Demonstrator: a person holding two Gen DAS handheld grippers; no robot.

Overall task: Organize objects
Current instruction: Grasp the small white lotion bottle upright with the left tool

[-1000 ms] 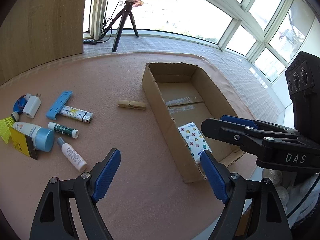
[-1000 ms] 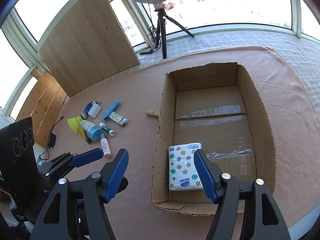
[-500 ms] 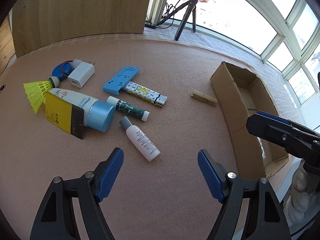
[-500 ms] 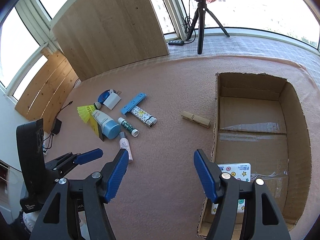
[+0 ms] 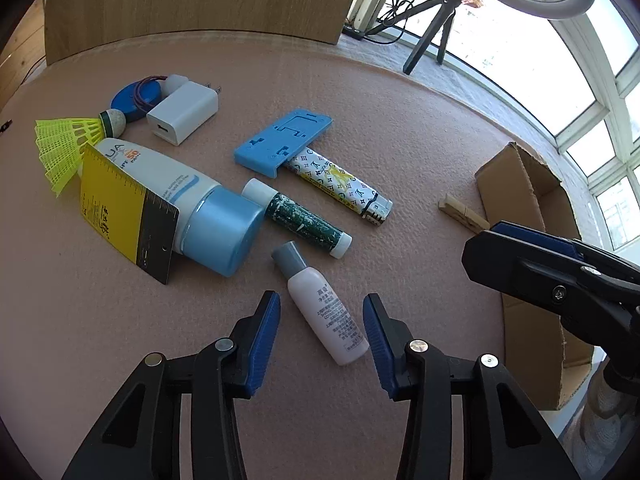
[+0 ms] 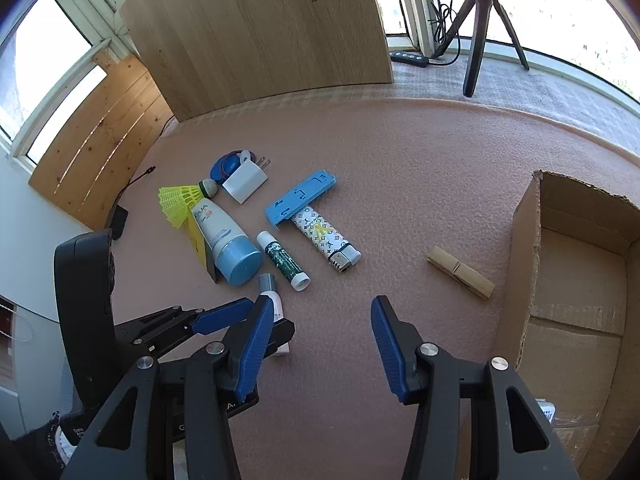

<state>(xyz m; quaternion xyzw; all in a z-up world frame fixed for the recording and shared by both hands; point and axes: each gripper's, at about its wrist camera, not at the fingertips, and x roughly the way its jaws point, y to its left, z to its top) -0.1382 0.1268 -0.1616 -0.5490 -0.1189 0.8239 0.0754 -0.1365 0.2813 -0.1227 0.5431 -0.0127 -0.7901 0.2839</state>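
Note:
A small white bottle (image 5: 328, 320) with a grey cap lies on the pink mat between the blue pads of my left gripper (image 5: 320, 316). The jaws are closing and a gap still shows on each side of the bottle. My right gripper (image 6: 319, 320) hovers over bare mat beside it, its jaws also closing with nothing between them. Beyond the bottle lie a green tube (image 5: 300, 224), a blue-capped sunscreen tube (image 5: 192, 200), a patterned lighter (image 5: 340, 184) and a blue plastic holder (image 5: 284, 140). The open cardboard box (image 6: 524, 280) stands at the right.
A white charger (image 5: 182, 112), a blue disc (image 5: 136, 96), a yellow shuttlecock (image 5: 64, 140) and a yellow-black card (image 5: 124, 212) lie at the left of the pile. A wooden clothespin (image 6: 460, 272) lies by the box. A tripod (image 6: 478, 40) and wooden panels stand beyond the mat.
Both views swung left, from the box to the pile of items. Both pairs of jaws narrowed, and the left gripper came down around the small white bottle.

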